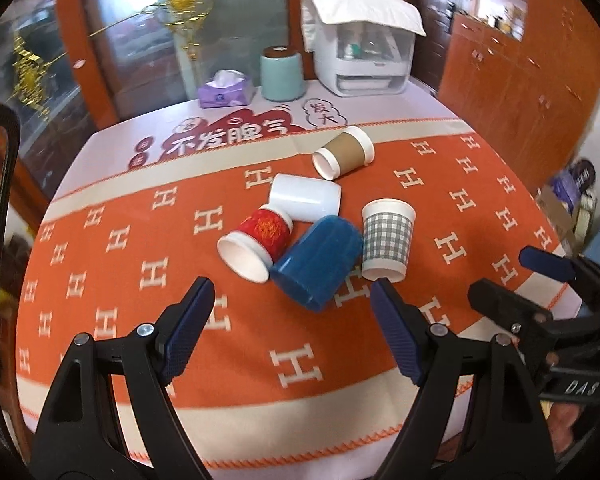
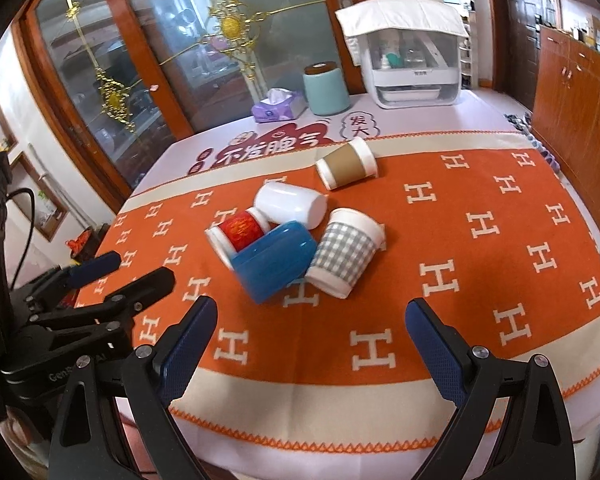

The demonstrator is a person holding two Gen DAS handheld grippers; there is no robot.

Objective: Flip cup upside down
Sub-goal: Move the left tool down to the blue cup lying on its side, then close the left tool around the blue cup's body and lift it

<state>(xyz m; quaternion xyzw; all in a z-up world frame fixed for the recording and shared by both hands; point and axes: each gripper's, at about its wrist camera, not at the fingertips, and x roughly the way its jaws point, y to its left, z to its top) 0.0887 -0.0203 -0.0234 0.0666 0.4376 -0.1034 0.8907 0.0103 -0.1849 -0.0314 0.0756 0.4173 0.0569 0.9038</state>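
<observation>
Cups, five, clustered mid-cloth on the orange H-patterned tablecloth [image 1: 100, 272].

- Blue cup [image 1: 318, 262]: on its side, mouth toward 7 o'clock in the left wrist view; glossy, plastic by the look. Judged light, stiff, somewhat slippery. Touching red cup and checked cup.
- Red cup [image 1: 260, 240]: paper, on its side, mouth toward 7 o'clock, at 9 o'clock of the blue one. Judged very light, crushable.
- White cup [image 1: 306, 198]: on its side, at 12 o'clock of the cluster; smooth wall.
- Checked cup [image 1: 386, 240]: paper, leaning at 3 o'clock of the blue cup; whether wide end up cannot be told.
- Brown cup [image 1: 346, 152]: paper with sleeve, on its side, apart toward 1 o'clock.

Left gripper [image 1: 292, 296]: fingers spread wide, holding nothing, short of the blue cup.
Right gripper [image 2: 312, 316]: likewise spread, empty, near the cluster.

Suggested hold: across mid-wall, gentle squeeze; paper walls likely to dent.
</observation>
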